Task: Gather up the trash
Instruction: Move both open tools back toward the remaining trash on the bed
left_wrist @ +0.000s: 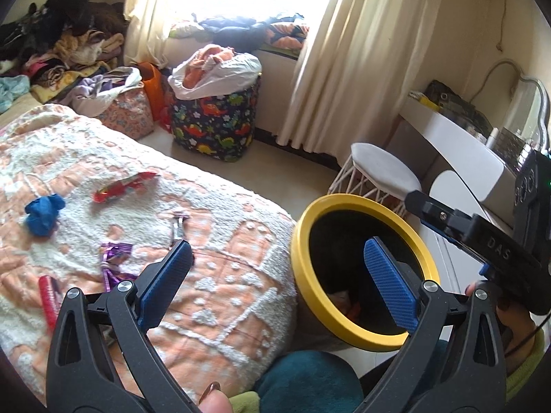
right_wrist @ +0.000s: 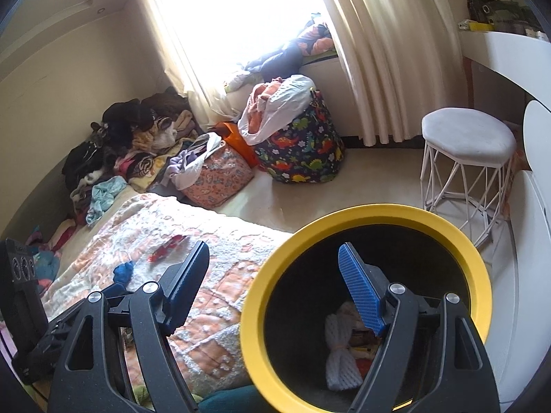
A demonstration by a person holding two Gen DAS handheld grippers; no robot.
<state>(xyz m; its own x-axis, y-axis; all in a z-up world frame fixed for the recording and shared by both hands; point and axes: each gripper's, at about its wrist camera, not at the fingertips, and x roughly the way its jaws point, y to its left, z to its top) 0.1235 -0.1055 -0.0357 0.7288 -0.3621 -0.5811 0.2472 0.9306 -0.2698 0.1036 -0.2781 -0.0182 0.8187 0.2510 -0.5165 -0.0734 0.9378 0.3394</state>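
- The bed (left_wrist: 213, 275) is the biggest thing. It has a fuzzy peach and white blanket, and the bottom and left of the picture cut it off in both views.
- A pile of clothes (left_wrist: 58, 44) sits at the far end of the bed. It is too jumbled to tell the pieces apart.
- A dinosaur bag (left_wrist: 215, 117) stands on the floor by the curtain (left_wrist: 347, 62). A white plastic bag stuffed in its top hides what is inside.
- The trash bin (right_wrist: 458, 251) has a yellow rim and stands right beside the near corner of the bed. It is dark inside. In the right wrist view a white netted bundle (right_wrist: 339, 354) lies at the bottom, with other bits too dim to name.
- A white stool (right_wrist: 468, 137) stands past the bin, partly hidden by the rim in the left wrist view.
- The left gripper (left_wrist: 275, 275) hangs over the bed's near corner. Its fingers are spread wide with nothing between them.
- The right gripper (right_wrist: 275, 282) hangs by the bin's rim. Its fingers are wide apart and empty, with one blue pad over the bin's mouth.
- Trash lies on the blanket: a red wrapper (left_wrist: 122, 186) near the middle, a blue crumpled wad (left_wrist: 43, 215) toward the left edge, a purple shiny wrapper (left_wrist: 113, 261) near the left finger, and a red stick pack (left_wrist: 48, 296) partly hidden behind the gripper.
- A small silvery thing (left_wrist: 179, 225) lies by the finger tip, too small to name.
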